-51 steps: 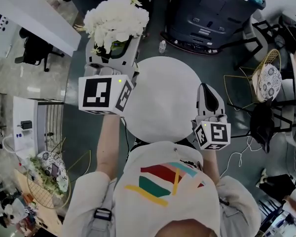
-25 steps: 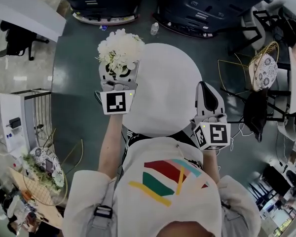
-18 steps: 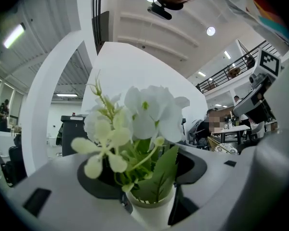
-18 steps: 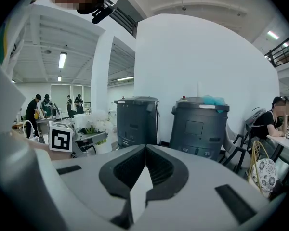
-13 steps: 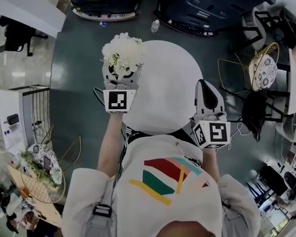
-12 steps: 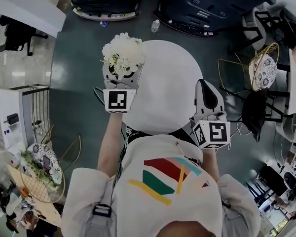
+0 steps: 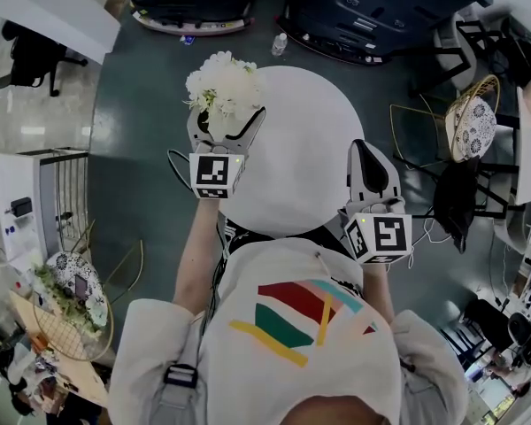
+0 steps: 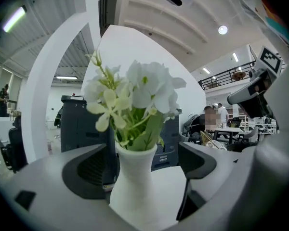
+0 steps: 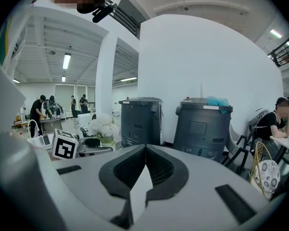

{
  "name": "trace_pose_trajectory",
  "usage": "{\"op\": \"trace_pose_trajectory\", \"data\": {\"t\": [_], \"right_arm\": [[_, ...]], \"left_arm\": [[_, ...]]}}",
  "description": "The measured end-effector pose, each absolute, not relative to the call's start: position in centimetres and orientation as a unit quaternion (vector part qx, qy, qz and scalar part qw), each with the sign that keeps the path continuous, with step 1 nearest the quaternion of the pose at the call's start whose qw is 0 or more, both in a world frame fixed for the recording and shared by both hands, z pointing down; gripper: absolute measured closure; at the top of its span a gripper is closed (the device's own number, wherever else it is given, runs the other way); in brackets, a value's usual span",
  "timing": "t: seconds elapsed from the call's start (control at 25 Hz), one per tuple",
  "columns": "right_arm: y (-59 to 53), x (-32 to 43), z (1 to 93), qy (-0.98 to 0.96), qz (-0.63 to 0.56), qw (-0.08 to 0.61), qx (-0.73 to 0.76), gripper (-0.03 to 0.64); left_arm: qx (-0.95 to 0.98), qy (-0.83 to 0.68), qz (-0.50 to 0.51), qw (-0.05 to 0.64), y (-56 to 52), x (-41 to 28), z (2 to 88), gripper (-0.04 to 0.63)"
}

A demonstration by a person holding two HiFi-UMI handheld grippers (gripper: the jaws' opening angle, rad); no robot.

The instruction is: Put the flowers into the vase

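A white vase (image 8: 132, 186) with white flowers (image 8: 135, 95) in it stands at the left edge of the round white table (image 7: 310, 149). My left gripper (image 8: 144, 165) sits around the vase with its jaws opening: the right jaw is clearly off it and a dark gap shows at the left one. From the head view the flowers (image 7: 221, 82) hide the vase, and the left gripper (image 7: 227, 127) shows a wide V. My right gripper (image 7: 369, 162) rests at the table's right edge, shut with nothing in it. In the right gripper view its jaws meet, and the flowers (image 9: 103, 129) show far left.
Two dark bins (image 7: 372, 16) stand beyond the table, with a small bottle (image 7: 277, 45) on the floor before them. A wire chair with a patterned cushion (image 7: 473, 131) is at the right. A white cabinet (image 7: 35, 211) and a basket chair (image 7: 71, 299) are at the left.
The left gripper came down with the vase of flowers to the table's left edge, and its jaws have spread apart from the vase. The right gripper has stayed put.
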State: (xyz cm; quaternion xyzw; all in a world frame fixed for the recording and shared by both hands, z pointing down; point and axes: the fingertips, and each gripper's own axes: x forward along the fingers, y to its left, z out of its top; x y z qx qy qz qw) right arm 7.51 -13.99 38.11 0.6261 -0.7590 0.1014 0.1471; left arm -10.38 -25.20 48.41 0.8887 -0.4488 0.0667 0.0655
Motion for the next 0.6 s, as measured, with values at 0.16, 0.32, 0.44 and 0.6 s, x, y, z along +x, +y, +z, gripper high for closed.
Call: {"op": "trace_pose_trajectory", "data": {"t": [0.16, 0.32, 0.44, 0.6], "right_arm": [[-13.1, 7.5, 37.9, -0.76, 0.099, 0.145, 0.625, 0.603], [-12.4, 7.1, 37.4, -0.766, 0.095, 0.135, 0.621, 0.603], [-12.1, 6.5, 37.2, -0.774, 0.094, 0.124, 0.614, 0.603], [-12.5, 5.5, 36.5, -0.787, 0.094, 0.097, 0.602, 0.603]], "left_arm": [[0.885, -0.453, 0.079, 0.074, -23.8, -10.8, 49.0, 0.152], [0.872, -0.475, 0.079, 0.082, -22.2, -12.5, 48.2, 0.152], [0.853, -0.509, 0.065, 0.093, -21.1, -15.1, 46.9, 0.153], [0.834, -0.545, 0.044, 0.068, -19.5, -18.2, 42.6, 0.153]]}}
